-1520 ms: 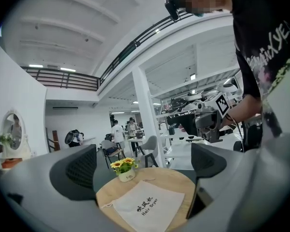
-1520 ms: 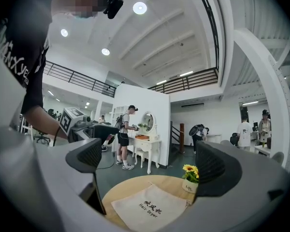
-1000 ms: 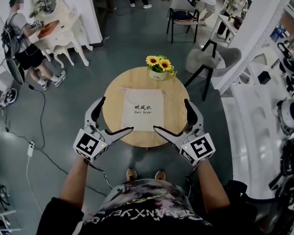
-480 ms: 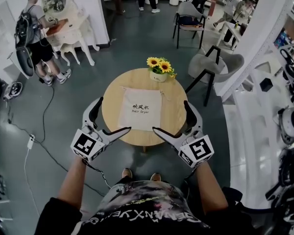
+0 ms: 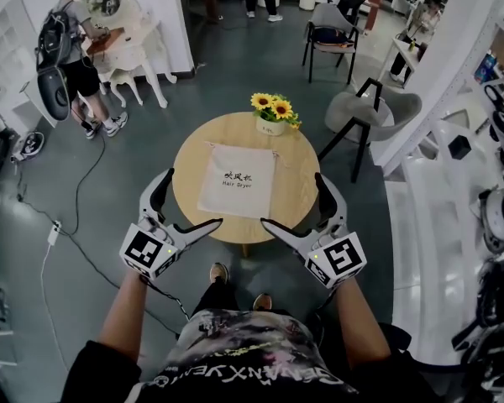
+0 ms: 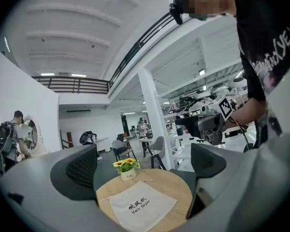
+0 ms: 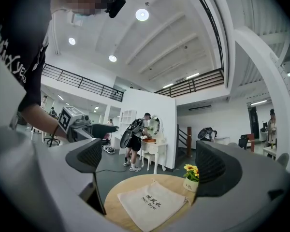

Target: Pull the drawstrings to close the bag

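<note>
A beige drawstring bag (image 5: 235, 183) with dark print lies flat on the round wooden table (image 5: 296, 185), its mouth toward the far side. A thin cord end (image 5: 279, 159) shows at its far right corner. My left gripper (image 5: 191, 201) hovers open at the table's near left edge, clear of the bag. My right gripper (image 5: 292, 201) hovers open at the near right edge, also empty. The left gripper view shows the bag (image 6: 142, 207) below and between the left gripper's (image 6: 145, 168) spread jaws. In the right gripper view the bag (image 7: 152, 202) sits the same way under the right gripper (image 7: 150, 166).
A small white pot of sunflowers (image 5: 273, 114) stands at the table's far edge, just beyond the bag. Chairs (image 5: 361, 107) stand to the far right. A person (image 5: 71, 49) stands at a white dressing table (image 5: 130, 53) to the far left. A cable (image 5: 76, 217) runs across the floor on the left.
Both grippers keep the same open stance at the table's near edge. The head view has drifted slightly, and my feet have shifted under the table. The bag has not moved.
</note>
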Demonstrator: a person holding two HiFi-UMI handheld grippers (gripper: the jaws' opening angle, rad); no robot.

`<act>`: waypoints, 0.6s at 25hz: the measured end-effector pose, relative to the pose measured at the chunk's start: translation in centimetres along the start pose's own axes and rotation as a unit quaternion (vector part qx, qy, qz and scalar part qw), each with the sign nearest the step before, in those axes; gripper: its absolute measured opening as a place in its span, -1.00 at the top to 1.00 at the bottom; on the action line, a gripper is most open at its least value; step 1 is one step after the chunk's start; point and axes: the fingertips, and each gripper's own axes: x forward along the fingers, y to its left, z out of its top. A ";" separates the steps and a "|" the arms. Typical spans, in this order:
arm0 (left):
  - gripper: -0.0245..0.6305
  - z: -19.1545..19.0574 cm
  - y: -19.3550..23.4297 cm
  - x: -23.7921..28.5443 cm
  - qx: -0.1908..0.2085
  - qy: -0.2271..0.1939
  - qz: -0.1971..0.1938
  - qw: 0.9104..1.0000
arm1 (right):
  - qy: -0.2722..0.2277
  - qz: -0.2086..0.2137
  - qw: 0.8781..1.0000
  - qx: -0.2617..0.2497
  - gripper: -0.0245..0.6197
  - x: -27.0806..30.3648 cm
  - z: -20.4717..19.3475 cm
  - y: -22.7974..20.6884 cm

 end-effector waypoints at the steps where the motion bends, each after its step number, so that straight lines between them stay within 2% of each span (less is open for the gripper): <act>1: -0.86 -0.1 0.0 0.1 0.000 0.001 0.000 1.000 | 0.000 0.000 1.000 0.001 -0.89 0.0 -0.1 -0.1; 9: -0.86 -1.1 1.7 1.4 -0.004 -0.002 -0.004 1.000 | 0.005 -0.004 1.000 0.002 -0.89 1.9 -0.9 -1.1; 15: -0.86 -2.7 4.8 3.2 -0.012 0.000 -0.017 1.000 | 0.018 -0.015 1.000 0.003 -0.89 5.0 -1.9 -2.8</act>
